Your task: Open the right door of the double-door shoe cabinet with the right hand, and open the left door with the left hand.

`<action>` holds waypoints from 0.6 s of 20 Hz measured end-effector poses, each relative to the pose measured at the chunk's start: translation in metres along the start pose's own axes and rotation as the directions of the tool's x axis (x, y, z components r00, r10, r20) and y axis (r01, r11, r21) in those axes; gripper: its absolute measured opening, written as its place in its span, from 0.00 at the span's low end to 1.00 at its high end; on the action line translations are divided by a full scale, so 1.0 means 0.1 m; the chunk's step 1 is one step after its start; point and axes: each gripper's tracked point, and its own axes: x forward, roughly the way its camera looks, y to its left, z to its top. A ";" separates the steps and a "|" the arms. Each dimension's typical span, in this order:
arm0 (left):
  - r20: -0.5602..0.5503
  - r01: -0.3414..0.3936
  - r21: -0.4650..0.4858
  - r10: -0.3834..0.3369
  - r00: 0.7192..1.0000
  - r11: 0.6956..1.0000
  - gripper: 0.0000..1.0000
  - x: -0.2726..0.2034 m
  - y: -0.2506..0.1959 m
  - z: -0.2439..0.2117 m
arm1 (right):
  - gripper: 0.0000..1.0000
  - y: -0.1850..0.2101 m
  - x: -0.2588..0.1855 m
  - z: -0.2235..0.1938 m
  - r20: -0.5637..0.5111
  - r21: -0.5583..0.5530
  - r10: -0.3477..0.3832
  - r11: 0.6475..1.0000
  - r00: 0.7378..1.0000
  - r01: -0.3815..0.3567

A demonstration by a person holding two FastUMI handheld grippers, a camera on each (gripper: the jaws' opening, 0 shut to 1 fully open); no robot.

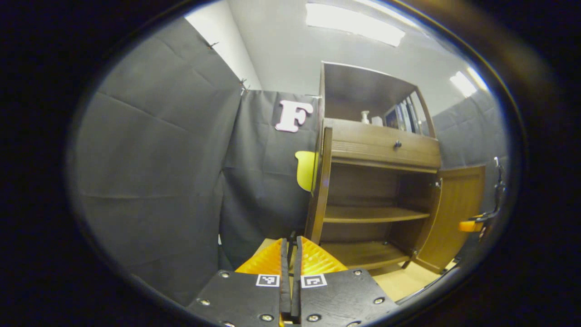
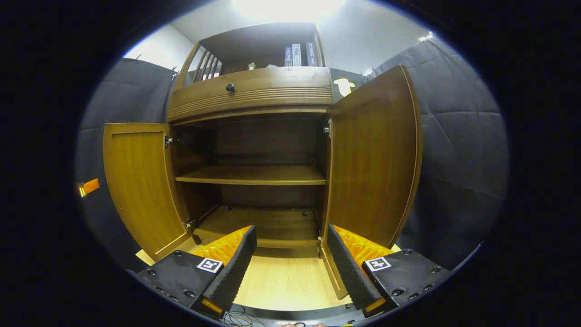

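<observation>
1. Shoe cabinet [image 2: 254, 150]: both doors stand open. In the right gripper view it sits dead ahead, filling the centre from 9 to 3 o'clock.
2. Right gripper view: left door [image 2: 140, 186] swung out at 9 o'clock, right door [image 2: 372, 159] swung out at 3 o'clock, its lower edge passing just beside the right tongs' finger.
3. Right tongs [image 2: 290, 261]: fingers well apart, nothing between them; pale floor [image 2: 281, 281] shows in the gap.
4. Left tongs [image 1: 290, 254]: fingers close together with a narrow slit between, holding nothing.
5. Left gripper view sees the cabinet obliquely, at 3 o'clock. The left door [image 1: 320, 190] appears edge-on near centre; the right door [image 1: 454, 213] hangs open at 4 o'clock.
6. Differences between views: the left gripper view shows part of the other gripper [image 1: 481, 222] beyond the right door at 4 o'clock, and a small bottle [image 1: 364, 117] on the upper ledge. The right gripper view shows upright books [image 2: 299, 54] at 12 o'clock and a piece of the other gripper [image 2: 88, 187] at 9 o'clock.
7. Counts: doors, two. Inner shelf [image 2: 254, 175], one, above the cabinet's bottom board [image 2: 263, 225]. Drawer knob [image 2: 230, 87], one, on the band above the doors. Book spines, about three; too small to be sure.
8. Interior holds nothing visible on the shelf or bottom board.
</observation>
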 end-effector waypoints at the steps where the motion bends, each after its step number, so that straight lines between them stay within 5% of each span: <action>1: 0.006 0.002 -0.017 -0.002 1.000 1.000 0.02 -0.05 -0.03 0.09 | 0.93 0.00 0.00 0.04 0.007 0.005 0.005 1.000 1.000 -0.005; 3: 0.024 -0.001 -0.021 0.001 1.000 1.000 0.02 -0.10 -0.10 0.28 | 0.93 -0.06 -0.01 0.10 0.015 0.008 -0.002 1.000 1.000 0.002; 9: 0.012 -0.063 0.074 0.062 0.998 0.995 0.89 -0.11 -0.70 0.27 | 0.93 -0.18 0.06 0.18 0.009 0.005 0.073 0.997 0.997 -0.073; 12: 0.015 -0.025 0.063 0.024 1.000 0.998 0.90 -0.10 -1.23 0.24 | 0.93 -0.16 0.00 0.21 0.025 0.035 0.140 0.989 0.990 -0.141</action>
